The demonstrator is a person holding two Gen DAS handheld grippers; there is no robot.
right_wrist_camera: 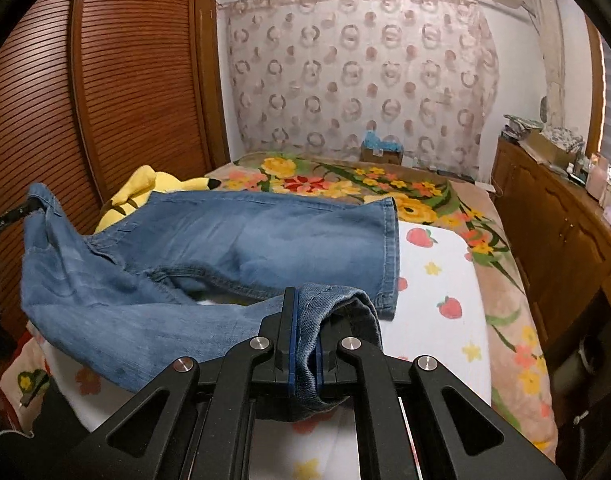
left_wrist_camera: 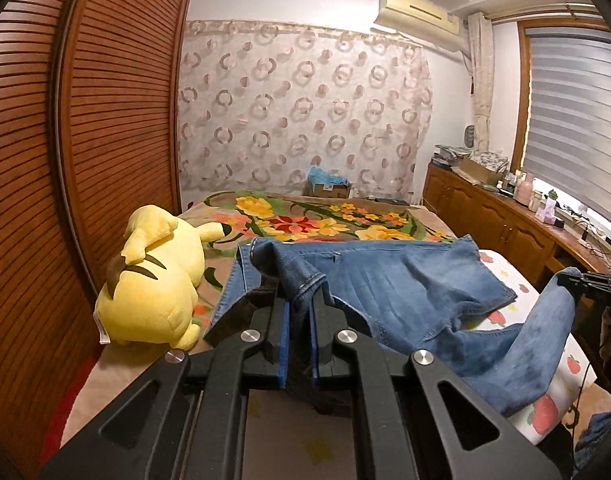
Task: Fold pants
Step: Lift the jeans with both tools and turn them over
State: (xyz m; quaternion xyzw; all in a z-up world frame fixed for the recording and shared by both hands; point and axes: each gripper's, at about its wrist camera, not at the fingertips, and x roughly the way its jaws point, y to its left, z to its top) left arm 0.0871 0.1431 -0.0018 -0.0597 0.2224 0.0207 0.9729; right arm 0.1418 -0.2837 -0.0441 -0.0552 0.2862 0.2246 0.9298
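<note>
Blue denim pants (left_wrist_camera: pixel 417 276) lie across the bed, one leg spread flat (right_wrist_camera: pixel 265 236) toward the flowered blanket. My left gripper (left_wrist_camera: pixel 299 300) is shut on a bunched edge of the denim, which is lifted off the bed. My right gripper (right_wrist_camera: pixel 305 312) is shut on a hem end of the near leg, also raised. In the left wrist view the right gripper (left_wrist_camera: pixel 581 282) shows at the right edge pinching the denim. In the right wrist view the left gripper (right_wrist_camera: pixel 25 210) shows at the left edge holding the other end. The cloth sags between the two grips.
A yellow plush toy (left_wrist_camera: pixel 153 280) lies left of the pants against the slatted wooden wardrobe (left_wrist_camera: pixel 85 120). A strawberry-print sheet (right_wrist_camera: pixel 437 288) covers the near bed; a flowered blanket (left_wrist_camera: pixel 317 220) lies beyond. A wooden cabinet (right_wrist_camera: pixel 553 232) with clutter runs along the right.
</note>
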